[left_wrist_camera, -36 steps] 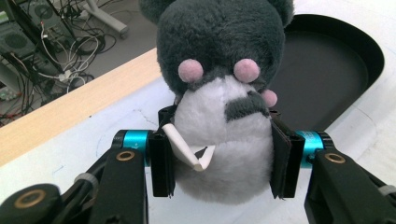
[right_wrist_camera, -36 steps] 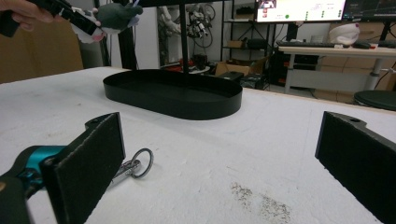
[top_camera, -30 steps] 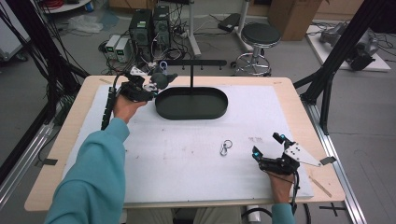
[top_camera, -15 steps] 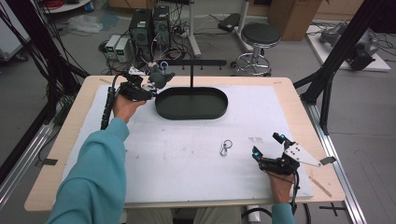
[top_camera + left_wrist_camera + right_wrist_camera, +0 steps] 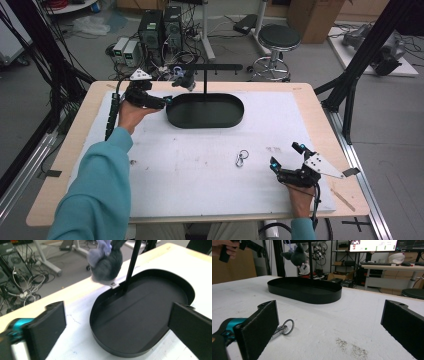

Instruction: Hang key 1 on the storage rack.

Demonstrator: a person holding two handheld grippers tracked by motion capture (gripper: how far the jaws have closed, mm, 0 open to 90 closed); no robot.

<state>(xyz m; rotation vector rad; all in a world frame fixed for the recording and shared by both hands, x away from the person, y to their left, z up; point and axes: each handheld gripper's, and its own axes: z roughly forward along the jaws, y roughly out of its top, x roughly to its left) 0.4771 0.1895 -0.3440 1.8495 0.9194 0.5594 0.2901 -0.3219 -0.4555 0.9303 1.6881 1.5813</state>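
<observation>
Trouble, judged from the layout, starting with the biggest piece: black oval tray (image 5: 235, 117) on the white mat (image 5: 200, 200), with the left gripper (image 5: 162, 101) parked just beside its left end. Could clip the rim on pulling away and shove the tray across the mat. Could equally knock the T-shaped stand (image 5: 205, 82) rising from the tray's middle and set it rocking. Next, grey plush toy (image 5: 182, 79) hanging by a purple loop from the left end of the stand's crossbar, above the tray's far left rim. Looks hung, but so near the bar's tip that a nudge or a swing might slide the loop off. Jaws of the left gripper just been opening, now spread wide with nothing between them, toy free and a little beyond. Then right gripper (image 5: 286, 155), low at the near right of the mat, jaws also wide apart and holding nothing. Smallest, metal key ring clip (image 5: 241, 158) flat on the mat, near that gripper and well apart from the tray. Thin and low, so likely to skid off the pads or get pressed into the mat if approached too steeply. As for containers: just the one tray, bare inside apart from the stand's post.
</observation>
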